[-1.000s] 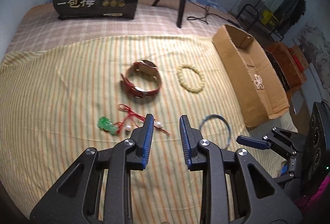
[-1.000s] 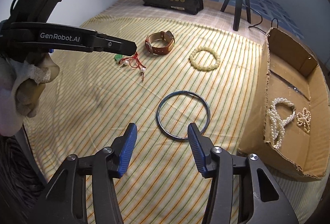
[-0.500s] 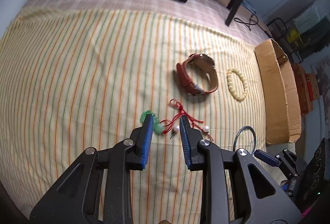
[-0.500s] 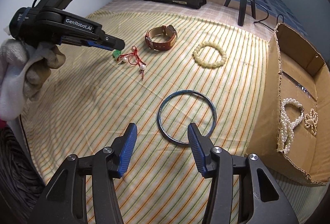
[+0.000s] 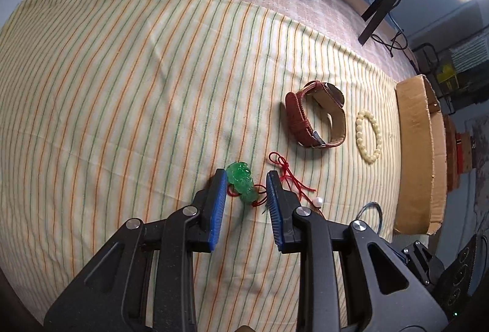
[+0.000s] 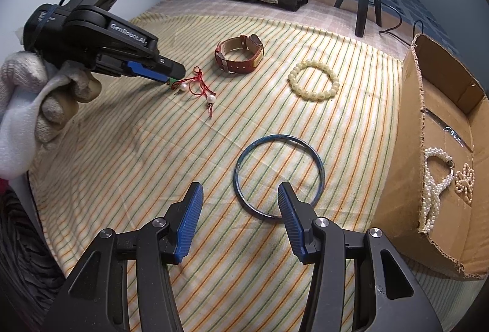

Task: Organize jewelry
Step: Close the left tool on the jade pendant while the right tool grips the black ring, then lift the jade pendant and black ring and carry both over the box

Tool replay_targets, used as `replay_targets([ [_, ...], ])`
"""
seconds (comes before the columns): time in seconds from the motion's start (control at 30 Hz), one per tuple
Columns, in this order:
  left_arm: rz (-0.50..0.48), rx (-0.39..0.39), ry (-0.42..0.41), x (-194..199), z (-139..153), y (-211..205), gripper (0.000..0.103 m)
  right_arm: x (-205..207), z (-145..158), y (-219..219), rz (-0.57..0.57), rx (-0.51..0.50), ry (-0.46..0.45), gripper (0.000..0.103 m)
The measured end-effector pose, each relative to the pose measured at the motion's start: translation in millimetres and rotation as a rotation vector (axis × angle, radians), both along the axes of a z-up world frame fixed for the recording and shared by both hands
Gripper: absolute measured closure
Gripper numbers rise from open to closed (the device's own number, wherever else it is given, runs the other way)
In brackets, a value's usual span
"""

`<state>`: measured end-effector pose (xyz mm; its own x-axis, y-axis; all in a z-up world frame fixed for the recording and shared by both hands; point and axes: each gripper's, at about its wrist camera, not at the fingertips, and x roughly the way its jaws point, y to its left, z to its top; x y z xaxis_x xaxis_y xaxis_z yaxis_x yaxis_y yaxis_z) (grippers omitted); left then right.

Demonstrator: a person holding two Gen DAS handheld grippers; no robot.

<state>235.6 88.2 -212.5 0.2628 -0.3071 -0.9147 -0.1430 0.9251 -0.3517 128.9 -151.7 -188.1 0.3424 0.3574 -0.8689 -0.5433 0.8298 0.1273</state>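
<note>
Between open left claw (image 5: 246,179) pads: green pendant (image 5: 242,181), untouched.

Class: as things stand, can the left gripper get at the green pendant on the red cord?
Probably yes. The left gripper has its jaws apart, straddling the green pendant on the striped cloth, with nothing between. Only the red cord lies alongside.

Both grippers tilt steeply downward, the left gripper (image 5: 246,191) with fingers narrowly parted, the right gripper (image 6: 240,203) wider.
</note>
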Motion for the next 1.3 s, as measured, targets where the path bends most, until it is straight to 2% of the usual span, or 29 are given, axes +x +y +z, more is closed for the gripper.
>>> replay_targets([
  [0.27, -0.044, 0.104, -0.035, 4, -4, -17, 0.074, -2, -6, 15, 0.035, -0.023, -0.003, 0.054],
  [0.43, -0.053, 0.160, -0.079, 4, -4, -25, 0.074, 1, -16, 25, 0.059, -0.103, -0.018, 0.061],
  [0.5, -0.061, 0.183, -0.094, 3, -3, -28, 0.077, 1, -16, 27, 0.070, -0.123, -0.032, 0.064],
  [0.57, -0.058, 0.193, -0.103, 2, -3, -27, 0.086, -1, -16, 30, 0.091, -0.146, -0.049, 0.073],
  [0.63, -0.050, 0.174, -0.104, 3, -3, -23, 0.088, -2, -16, 33, 0.108, -0.162, -0.061, 0.093],
  [0.73, -0.047, 0.160, -0.107, 2, -1, -20, 0.088, -5, -17, 38, 0.126, -0.196, -0.087, 0.098],
  [0.9, -0.015, 0.115, -0.126, -1, 10, -11, 0.088, -5, -13, 37, 0.122, -0.176, -0.092, 0.100],
  [1.17, 0.014, 0.044, -0.217, -11, 51, -2, 0.088, -2, 10, 20, 0.072, -0.051, -0.080, 0.100],
  [1.3, 0.016, 0.031, -0.267, -19, 72, -2, 0.088, -5, 24, 16, 0.060, -0.024, -0.103, 0.100],
])
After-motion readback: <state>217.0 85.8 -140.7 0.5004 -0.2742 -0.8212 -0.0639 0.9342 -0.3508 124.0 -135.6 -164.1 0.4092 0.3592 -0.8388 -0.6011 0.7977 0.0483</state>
